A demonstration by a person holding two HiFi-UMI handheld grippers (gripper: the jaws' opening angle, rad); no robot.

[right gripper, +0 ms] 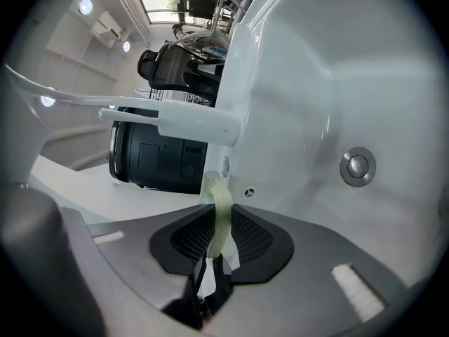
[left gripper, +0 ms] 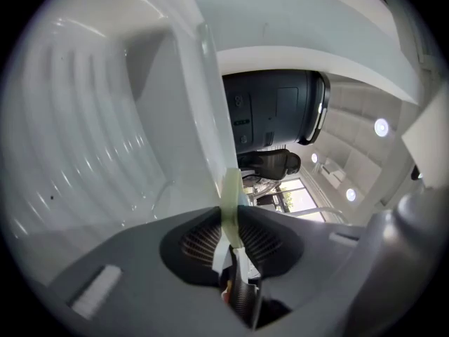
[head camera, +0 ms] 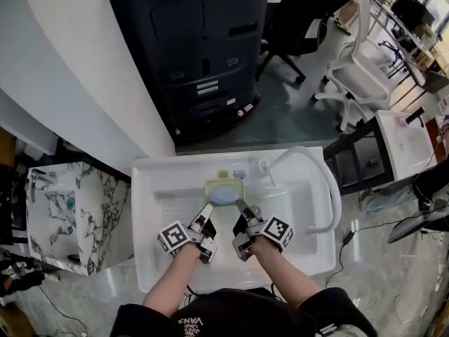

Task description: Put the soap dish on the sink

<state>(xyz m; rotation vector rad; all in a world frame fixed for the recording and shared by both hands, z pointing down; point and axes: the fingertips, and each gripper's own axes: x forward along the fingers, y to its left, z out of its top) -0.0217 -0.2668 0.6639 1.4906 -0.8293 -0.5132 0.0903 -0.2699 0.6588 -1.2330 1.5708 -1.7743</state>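
Note:
A pale green soap dish [head camera: 223, 188] with a blue soap [head camera: 224, 196] in it hangs over the back part of the white sink [head camera: 149, 188] basin, just in front of the back ledge. My left gripper [head camera: 208, 208] is shut on the dish's left rim, and my right gripper [head camera: 242, 206] is shut on its right rim. In the left gripper view the thin green rim [left gripper: 230, 206] stands pinched between the black pads of the left gripper [left gripper: 231, 232]. The right gripper view shows the same rim [right gripper: 220, 213] clamped by the right gripper [right gripper: 216, 239], with the drain plug [right gripper: 357, 166] beyond.
A white curved faucet [head camera: 319, 170] rises from the sink's back right ledge. A black printer [head camera: 203, 48] stands behind the sink and a marble-patterned cabinet [head camera: 70, 209] at its left. White office chairs [head camera: 365, 62] and a small white table [head camera: 403, 142] are at the right.

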